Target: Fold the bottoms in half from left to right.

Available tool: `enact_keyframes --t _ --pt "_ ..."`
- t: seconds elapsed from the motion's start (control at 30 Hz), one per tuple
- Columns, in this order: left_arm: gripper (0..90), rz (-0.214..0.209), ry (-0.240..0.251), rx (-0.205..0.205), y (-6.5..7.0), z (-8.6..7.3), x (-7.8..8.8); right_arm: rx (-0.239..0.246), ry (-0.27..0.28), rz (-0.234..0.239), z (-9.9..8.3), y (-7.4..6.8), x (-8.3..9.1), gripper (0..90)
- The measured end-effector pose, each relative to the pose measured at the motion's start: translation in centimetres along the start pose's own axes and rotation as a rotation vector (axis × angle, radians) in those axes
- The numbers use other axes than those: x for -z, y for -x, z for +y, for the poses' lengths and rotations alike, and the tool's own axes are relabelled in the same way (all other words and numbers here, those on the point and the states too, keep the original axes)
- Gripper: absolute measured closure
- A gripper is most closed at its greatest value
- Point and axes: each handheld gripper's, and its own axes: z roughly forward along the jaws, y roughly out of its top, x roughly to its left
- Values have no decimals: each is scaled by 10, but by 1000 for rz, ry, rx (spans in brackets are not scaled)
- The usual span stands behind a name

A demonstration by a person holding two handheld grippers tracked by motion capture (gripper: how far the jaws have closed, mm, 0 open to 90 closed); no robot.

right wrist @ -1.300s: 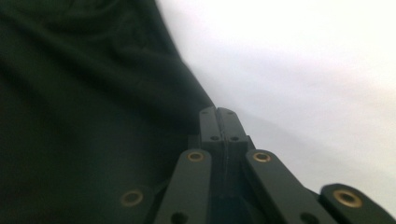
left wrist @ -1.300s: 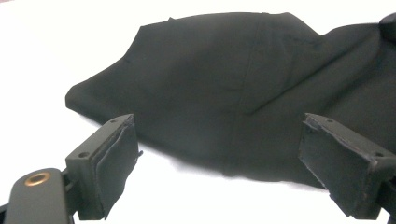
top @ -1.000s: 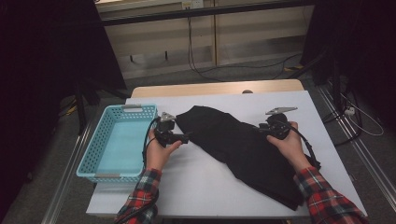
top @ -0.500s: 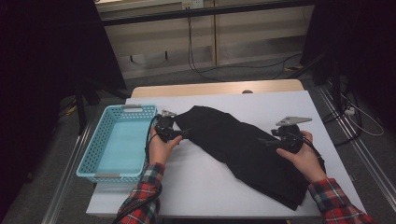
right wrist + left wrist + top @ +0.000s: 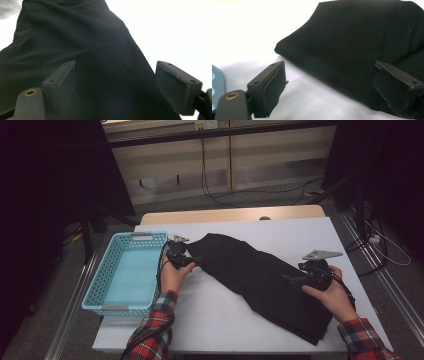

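Cloth (image 5: 260,280), black and folded, lay slantwise on the white desk (image 5: 210,320); left claw (image 5: 196,261) gaped at its upper end; right claw (image 5: 290,280), jaws just opening, held nothing; blue basket (image 5: 100,292) beside it waited, packing seemingly left.

A plain black cloth (image 5: 260,280) lies on the white worktop (image 5: 215,315). Left of the cloth sits a light blue basket (image 5: 107,292) with perforated walls. Both sleeves (image 5: 150,335) are red plaid with dark and white lines. The fingers (image 5: 270,90) are black.
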Motion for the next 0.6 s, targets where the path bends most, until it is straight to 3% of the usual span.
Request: enact_keyframes --t 0.27,0.37,0.6 --pt "123 36 -7 17 -6 8 -4 2 27 2 -6 0 14 175" --pt "123 25 -12 14 -6 9 -4 -2 26 -3 -8 0 17 172" --pt "124 43 -11 23 -7 11 -9 12 25 4 -10 -4 20 169"
